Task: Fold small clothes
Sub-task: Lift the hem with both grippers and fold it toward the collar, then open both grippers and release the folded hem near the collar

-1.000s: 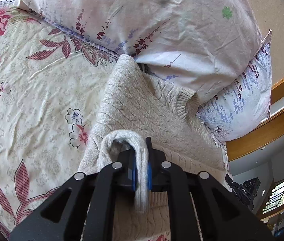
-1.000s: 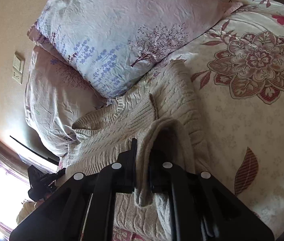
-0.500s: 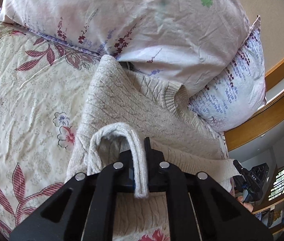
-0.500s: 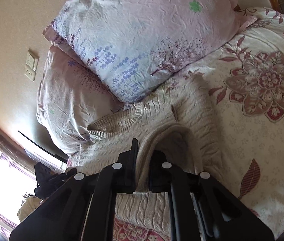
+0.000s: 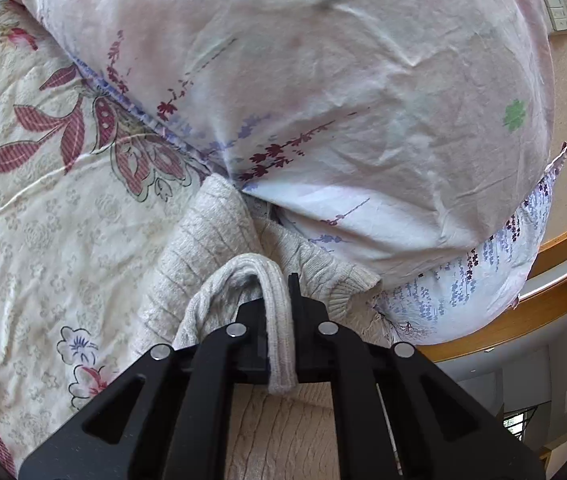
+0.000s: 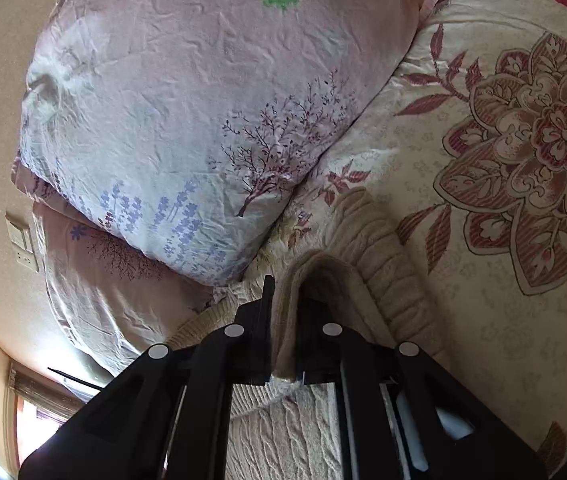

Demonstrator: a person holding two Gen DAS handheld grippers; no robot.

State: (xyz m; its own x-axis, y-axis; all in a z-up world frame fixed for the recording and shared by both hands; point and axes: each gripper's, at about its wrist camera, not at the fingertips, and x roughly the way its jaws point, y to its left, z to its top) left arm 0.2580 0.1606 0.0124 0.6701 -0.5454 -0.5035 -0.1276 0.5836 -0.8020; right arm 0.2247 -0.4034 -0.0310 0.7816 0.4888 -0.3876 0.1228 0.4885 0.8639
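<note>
Item: cream cable-knit sweater, lying on the flowered bedspread, its far end pushed up against the pale printed pillow.

Tools: left gripper clenched on a fold of the sweater's edge, which loops up and over between its fingers. Right gripper likewise pinched on a raised fold of knit, ribbed band beside it.

Surroundings: second pillow beneath the first; wall switch behind; wooden bed frame.

Progress, as judged: one fold is under way, both corners lifted and carried toward the pillows, not yet laid flat. Left to do: set the doubled layer down, release, smooth, probably fold again.
</note>
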